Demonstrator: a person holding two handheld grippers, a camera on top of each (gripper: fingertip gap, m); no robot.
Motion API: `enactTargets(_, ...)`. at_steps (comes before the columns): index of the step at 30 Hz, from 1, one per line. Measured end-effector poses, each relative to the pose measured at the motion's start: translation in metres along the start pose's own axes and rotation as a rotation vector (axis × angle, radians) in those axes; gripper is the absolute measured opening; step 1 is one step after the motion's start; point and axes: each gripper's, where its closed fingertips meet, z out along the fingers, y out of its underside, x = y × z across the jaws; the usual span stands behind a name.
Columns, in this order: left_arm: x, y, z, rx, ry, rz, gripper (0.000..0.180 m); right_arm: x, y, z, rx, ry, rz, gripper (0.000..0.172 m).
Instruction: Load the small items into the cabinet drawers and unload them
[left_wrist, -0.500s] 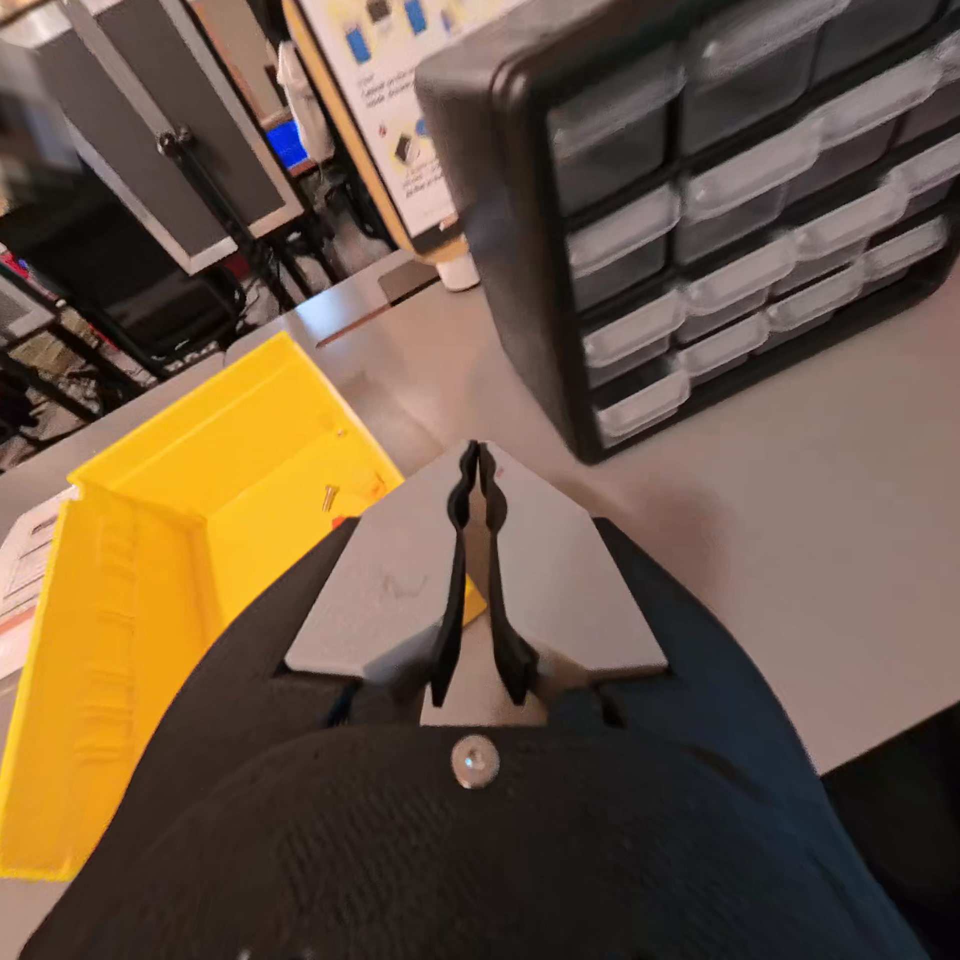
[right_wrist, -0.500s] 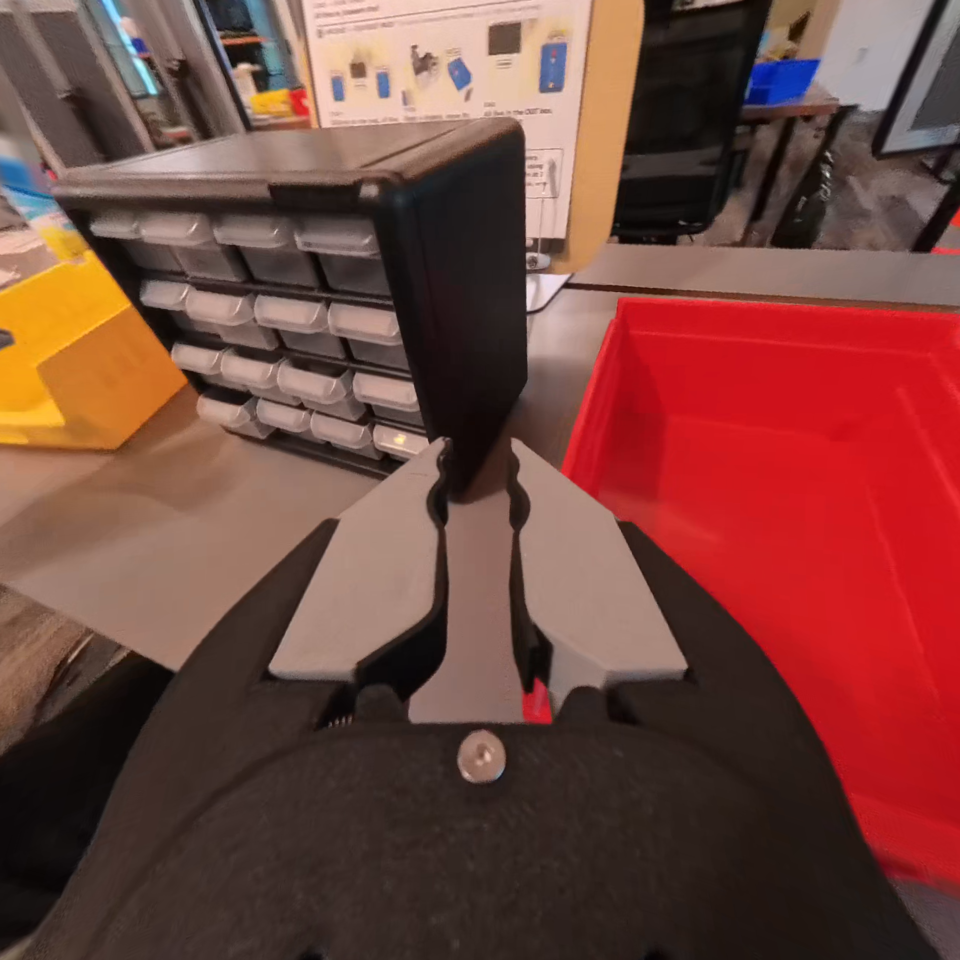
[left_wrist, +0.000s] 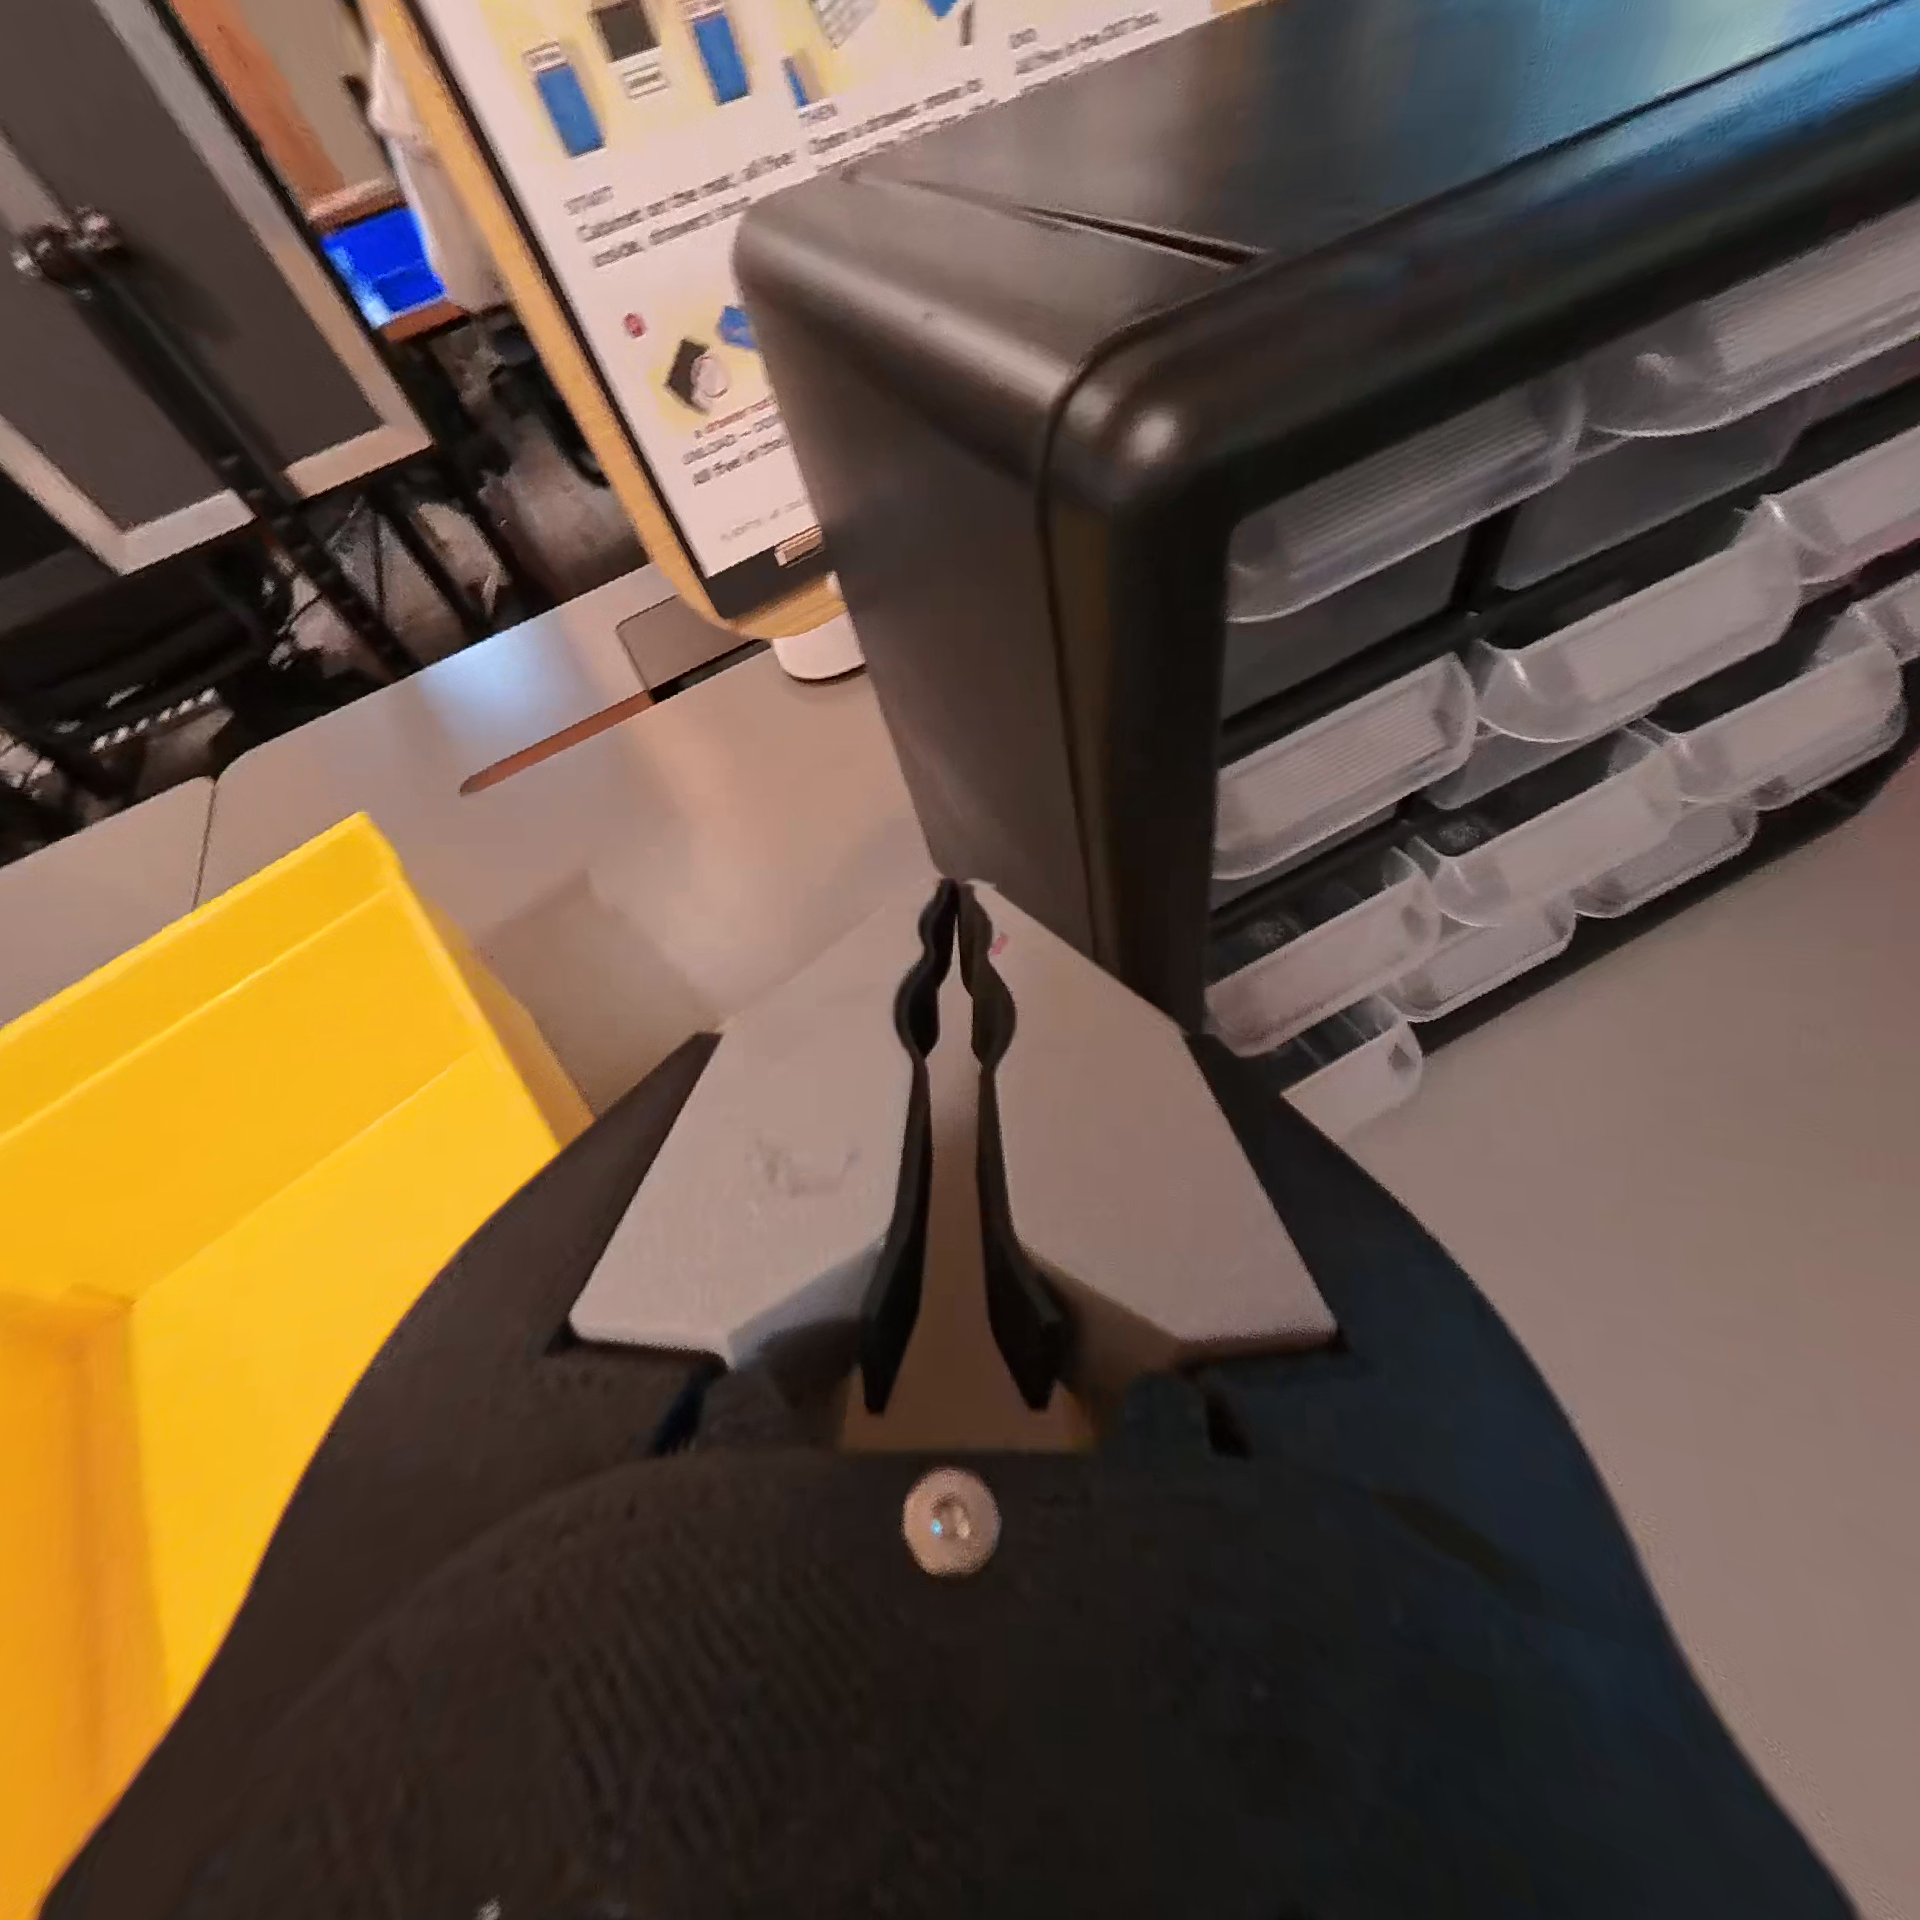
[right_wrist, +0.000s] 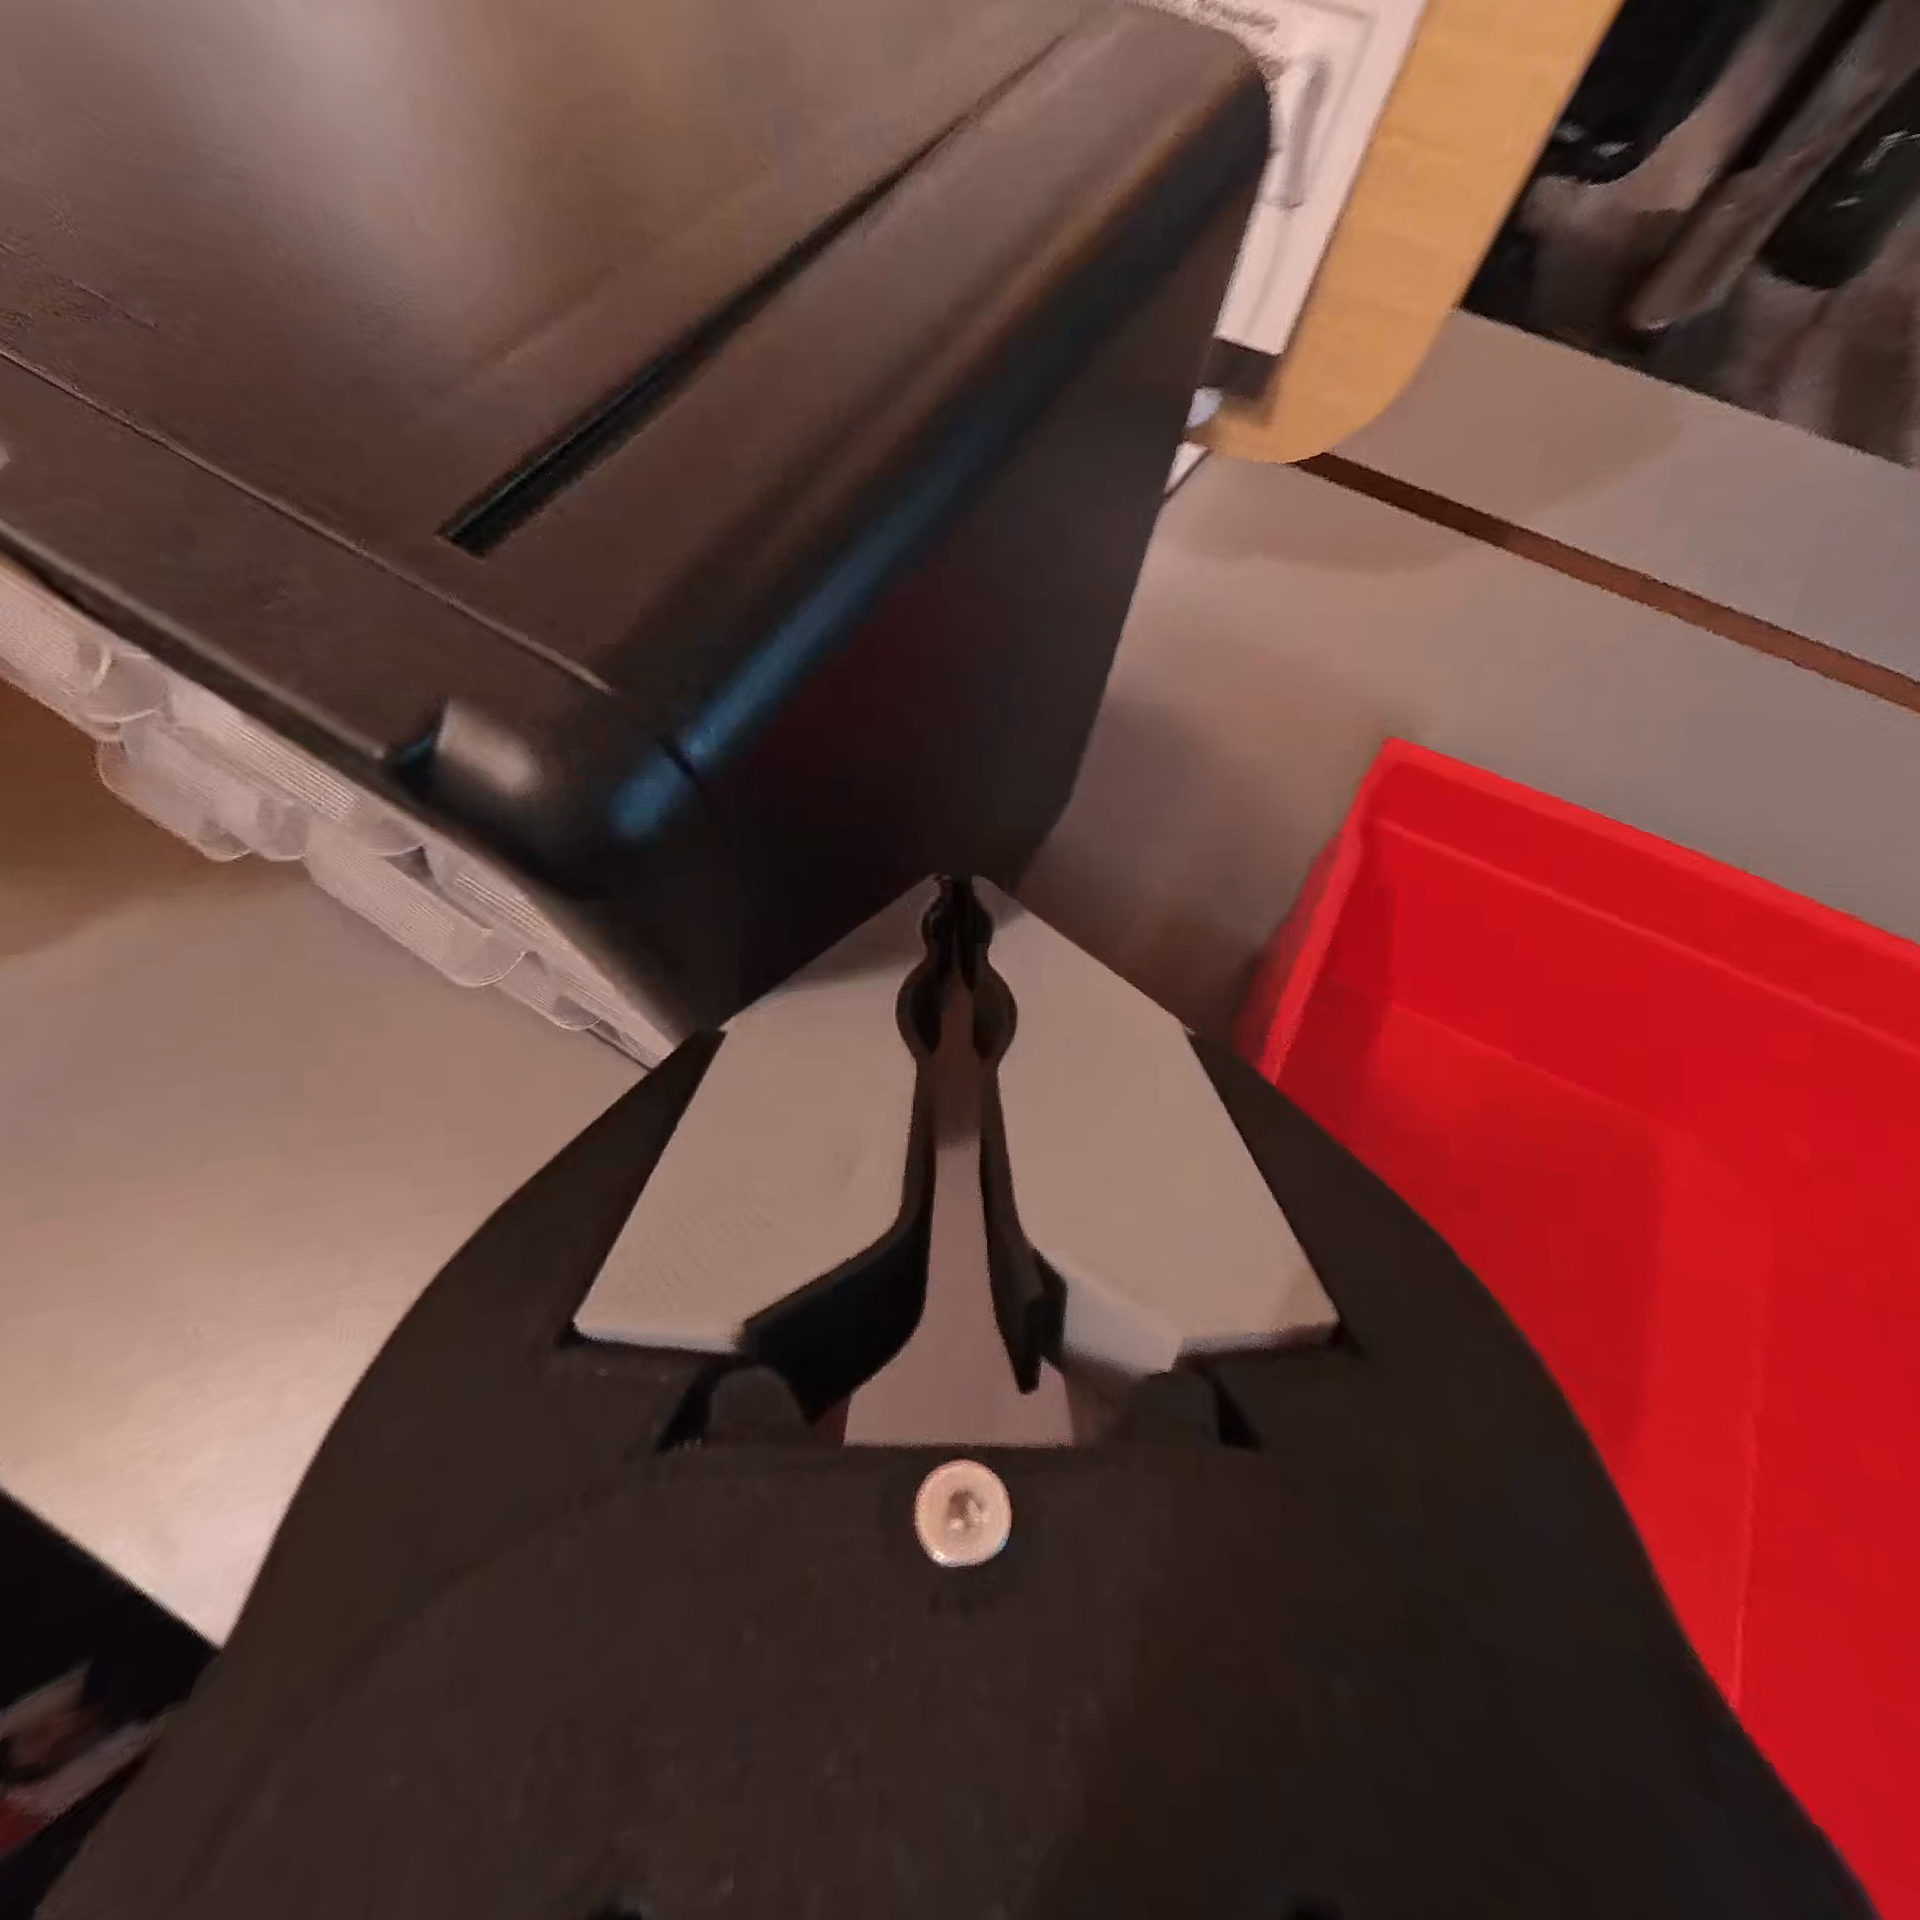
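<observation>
Both tools, left tool (left_wrist: 954, 896) and right tool (right_wrist: 956, 891), look pressed together bare; cabinet (right_wrist: 727, 416) blurred, cut off.

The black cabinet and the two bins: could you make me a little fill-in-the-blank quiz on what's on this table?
1. The bin beside the left gripper is coloured ____.
2. The bin beside the right gripper is coloured ____.
3. The black cabinet holds rows of small see-through ____.
4. Both grippers have their fingertips pressed ____, with nothing between them.

Missing words: yellow; red; drawers; together
</observation>
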Motion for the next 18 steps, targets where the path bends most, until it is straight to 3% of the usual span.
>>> enactTargets(3,0.009,-0.006,0.005,0.023,0.062,0.033,0.0,-0.001,0.006,0.011,-0.064,-0.043,0.013,0.0)
enactTargets(9,0.006,-0.006,-0.005,-0.031,0.002,0.108,0.0,-0.001,-0.002,0.025,-0.057,-0.076,0.017,0.0)
enactTargets(13,0.003,0.0,-0.017,-0.041,0.004,0.059,0.0,-0.01,-0.005,0.032,-0.041,-0.12,0.018,0.0)
enactTargets(15,0.006,0.001,-0.023,-0.027,0.045,0.02,0.0,-0.012,-0.004,0.028,-0.052,-0.126,0.032,0.0)
enactTargets(18,-0.005,0.005,-0.042,-0.028,-0.024,-0.009,0.0,-0.018,-0.015,-0.006,0.04,-0.132,0.082,0.0)
